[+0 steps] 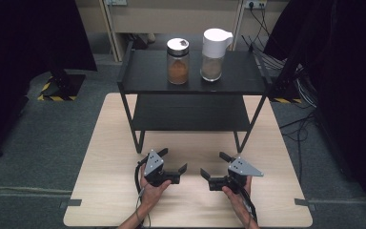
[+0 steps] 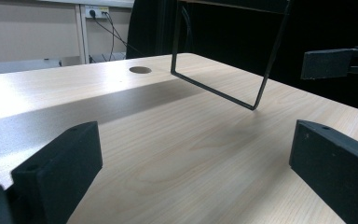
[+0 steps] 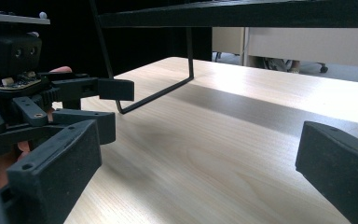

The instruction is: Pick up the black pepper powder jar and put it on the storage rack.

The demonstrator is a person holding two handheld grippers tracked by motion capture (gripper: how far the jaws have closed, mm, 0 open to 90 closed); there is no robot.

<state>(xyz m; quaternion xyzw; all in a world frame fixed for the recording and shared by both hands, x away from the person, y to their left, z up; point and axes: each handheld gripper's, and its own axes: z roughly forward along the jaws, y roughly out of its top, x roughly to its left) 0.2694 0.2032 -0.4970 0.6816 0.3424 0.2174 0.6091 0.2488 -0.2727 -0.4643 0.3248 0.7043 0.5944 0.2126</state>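
Note:
My left gripper (image 1: pixel 173 160) and right gripper (image 1: pixel 214 164) rest low over the front of the pale wooden table (image 1: pixel 109 143), each held in a hand, jaws wide apart and angled toward each other. Both are open with nothing between the jaws. In the left gripper view my left gripper (image 2: pixel 196 158) frames bare tabletop, and a jaw of the right gripper (image 2: pixel 328 63) shows at the right edge. In the right gripper view my right gripper (image 3: pixel 198 163) frames bare wood too, with the left gripper (image 3: pixel 51 102) close at the left.
A black two-tier shelf rack (image 1: pixel 143 78) stands at the back of the table on thin wire legs (image 2: pixel 261 88). On its top tier stand a glass jar of brown powder (image 1: pixel 177 61) and a white-topped jar (image 1: pixel 213 55). A cable hole (image 2: pixel 140 70) is in the tabletop.

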